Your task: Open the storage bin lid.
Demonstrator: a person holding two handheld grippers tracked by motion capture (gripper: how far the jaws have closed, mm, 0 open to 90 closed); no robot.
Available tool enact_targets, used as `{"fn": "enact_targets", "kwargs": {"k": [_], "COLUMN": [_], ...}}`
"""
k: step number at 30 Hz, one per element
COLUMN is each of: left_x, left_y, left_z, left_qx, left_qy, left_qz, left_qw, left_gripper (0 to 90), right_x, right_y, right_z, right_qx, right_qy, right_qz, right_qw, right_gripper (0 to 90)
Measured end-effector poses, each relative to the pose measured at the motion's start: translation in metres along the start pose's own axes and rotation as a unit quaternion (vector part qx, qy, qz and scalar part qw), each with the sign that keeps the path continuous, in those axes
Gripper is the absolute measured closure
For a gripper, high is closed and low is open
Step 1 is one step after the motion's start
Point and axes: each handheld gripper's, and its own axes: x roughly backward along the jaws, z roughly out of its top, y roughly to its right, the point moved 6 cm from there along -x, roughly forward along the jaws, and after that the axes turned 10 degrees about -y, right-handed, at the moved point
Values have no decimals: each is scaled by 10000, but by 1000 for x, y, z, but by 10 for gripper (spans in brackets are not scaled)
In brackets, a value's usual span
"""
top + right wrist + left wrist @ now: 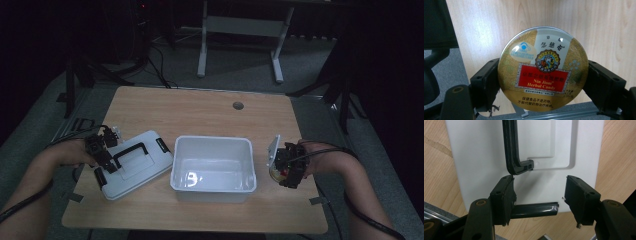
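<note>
At frame right, the right gripper (543, 82) pinches a candy tin (543, 68) (gold, round); lower left, the left gripper (539, 197) hangs spread over the lid (484, 157).

Both forearms enter from the bottom edge of the high view, each hand holding one claw. Left claw (106, 150) sits at the left side, angled inward and downward; in the left gripper view (537, 195) its jaws stand apart with nothing gripped between them. Right claw (281, 167) sits at the right side, pointed inward; in the right gripper view (541, 83) its jaws press on both edges of a round tin (543, 68), held face-on to the camera
</note>
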Motion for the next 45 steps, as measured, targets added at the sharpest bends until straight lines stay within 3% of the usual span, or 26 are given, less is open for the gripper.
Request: {"fn": "enact_targets", "kwargs": {"k": [11, 13, 27, 37, 45], "left_x": [-1, -1, 1, -2, -2], "left_y": [1, 1, 1, 1, 1], "left_z": [0, 2, 0, -3, -3], "left_qx": [4, -17, 0, 25, 23], "left_qy": [-55, -76, -117, -141, -128], "left_qz": [23, 20, 73, 36, 45], "left_qw": [10000, 10000, 9999, 9999, 9999], "left_gripper": [404, 404, 404, 404, 404], "right_x": [25, 30, 45, 37, 25], "right_y": [13, 16, 12, 7, 9], "right_z": [23, 34, 77, 109, 128], "right_qx": [143, 194, 549, 857, 908], "right_qy": [48, 165, 349, 275, 367], "right_qz": [-171, -153, -286, -229, -234], "right_qw": [9997, 9996, 9975, 9957, 9949], "right_gripper": [203, 203, 203, 203, 202]}}
